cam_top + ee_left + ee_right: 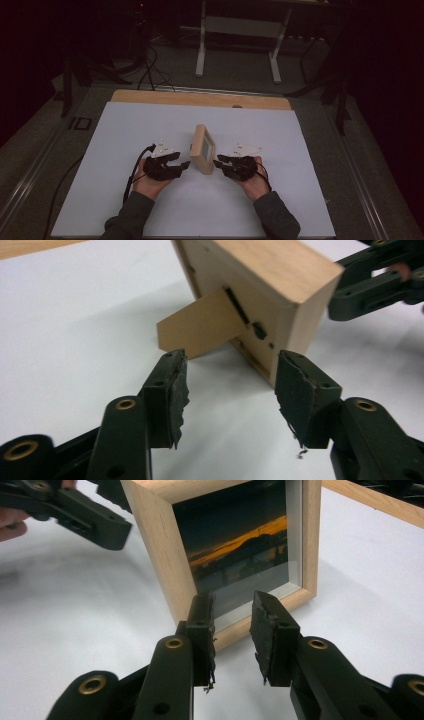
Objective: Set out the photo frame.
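A small light-wood picture frame [202, 148] stands upright on the white table top [150, 125], between my two grippers. My left gripper [182, 161] is open just left of it. In the left gripper view my left gripper [231, 365] faces the frame's back [260, 275] and its fold-out stand [200, 325], with nothing between the jaws. My right gripper [218, 161] sits just right of the frame. In the right gripper view it [232, 602] is open with a narrower gap, facing the sunset photo [240, 545] and close to the frame's lower edge.
A wooden strip [200, 98] runs along the table's far edge. Beyond it stand a white-legged stand [240, 30] and cables [150, 70] on a dark floor. The person's hands and grey sleeves [130, 215] come in from the near edge.
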Demonstrator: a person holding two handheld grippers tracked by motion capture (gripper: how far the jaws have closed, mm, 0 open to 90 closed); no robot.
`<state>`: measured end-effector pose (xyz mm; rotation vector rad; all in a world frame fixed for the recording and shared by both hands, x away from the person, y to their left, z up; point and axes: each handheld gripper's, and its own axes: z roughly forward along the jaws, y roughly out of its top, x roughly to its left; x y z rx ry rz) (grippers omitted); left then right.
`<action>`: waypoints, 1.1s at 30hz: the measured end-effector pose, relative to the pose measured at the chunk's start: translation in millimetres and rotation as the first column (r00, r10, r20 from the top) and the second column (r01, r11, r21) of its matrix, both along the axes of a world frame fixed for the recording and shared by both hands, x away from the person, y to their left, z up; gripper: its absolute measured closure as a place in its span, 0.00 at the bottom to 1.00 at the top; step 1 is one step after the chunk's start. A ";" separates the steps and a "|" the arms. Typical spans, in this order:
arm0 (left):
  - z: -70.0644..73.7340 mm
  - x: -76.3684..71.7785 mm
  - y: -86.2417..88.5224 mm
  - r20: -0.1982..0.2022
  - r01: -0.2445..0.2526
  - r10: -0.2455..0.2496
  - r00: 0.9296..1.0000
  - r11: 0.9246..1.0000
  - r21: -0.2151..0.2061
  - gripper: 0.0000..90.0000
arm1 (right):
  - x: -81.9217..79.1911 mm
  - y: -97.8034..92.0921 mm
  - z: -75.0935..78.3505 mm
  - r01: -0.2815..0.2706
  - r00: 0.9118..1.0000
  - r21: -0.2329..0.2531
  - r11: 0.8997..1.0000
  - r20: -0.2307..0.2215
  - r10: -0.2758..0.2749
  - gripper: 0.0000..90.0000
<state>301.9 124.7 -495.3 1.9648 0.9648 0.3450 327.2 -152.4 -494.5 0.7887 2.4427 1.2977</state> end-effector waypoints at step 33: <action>20.5 6.0 -43.2 0.057 -0.040 0.041 0.998 0.999 -0.020 0.39 | 1.9 -2.3 -3.3 0.012 1.000 -0.003 1.000 -0.009 -0.012 0.72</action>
